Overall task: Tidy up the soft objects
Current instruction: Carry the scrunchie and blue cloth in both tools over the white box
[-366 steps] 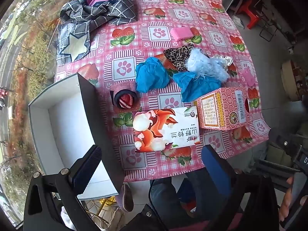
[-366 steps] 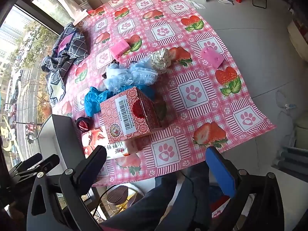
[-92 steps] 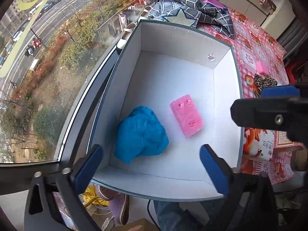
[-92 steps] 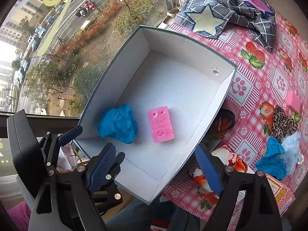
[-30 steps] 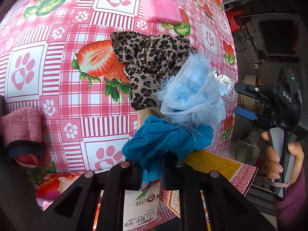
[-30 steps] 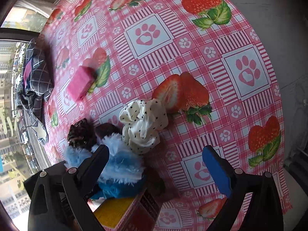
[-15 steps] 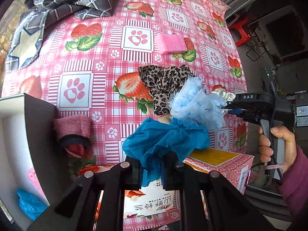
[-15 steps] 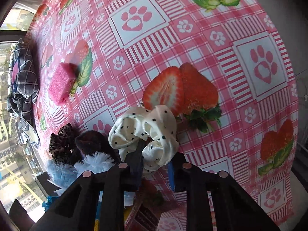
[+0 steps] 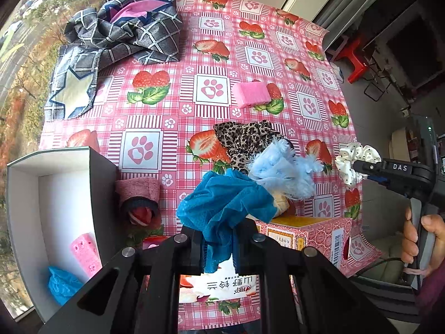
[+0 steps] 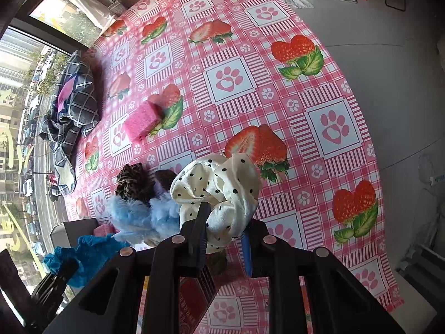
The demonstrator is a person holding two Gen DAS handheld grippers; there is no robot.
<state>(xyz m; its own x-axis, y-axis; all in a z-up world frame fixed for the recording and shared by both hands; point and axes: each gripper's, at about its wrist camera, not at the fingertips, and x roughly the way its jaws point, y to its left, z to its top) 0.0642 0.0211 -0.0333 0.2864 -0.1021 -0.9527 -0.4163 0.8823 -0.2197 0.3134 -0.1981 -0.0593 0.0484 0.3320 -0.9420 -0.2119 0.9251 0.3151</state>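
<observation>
My left gripper (image 9: 218,246) is shut on a blue cloth (image 9: 225,203), lifted above the table. My right gripper (image 10: 224,243) is shut on a white polka-dot scrunchie (image 10: 219,186), also raised; that scrunchie (image 9: 354,161) shows at the right of the left wrist view in the right gripper (image 9: 361,167). On the pink strawberry tablecloth (image 9: 211,91) lie a fluffy light-blue scrunchie (image 9: 281,172), a leopard scrunchie (image 9: 244,139) and a pink sponge (image 9: 251,94). The white box (image 9: 22,194) at the left holds a pink sponge (image 9: 86,254) and a blue cloth (image 9: 62,285).
A checked dark cloth (image 9: 125,39) lies at the table's far left. A pink patterned carton (image 9: 308,233) and a flat printed packet (image 9: 219,289) sit near the front edge. A pink rolled sock (image 9: 137,197) lies beside the box. A red stool (image 9: 357,58) stands beyond the table.
Both grippers have risen from the table. The right one shut on the polka-dot scrunchie and lifted it. The left kept its hold on the blue cloth as it rose.
</observation>
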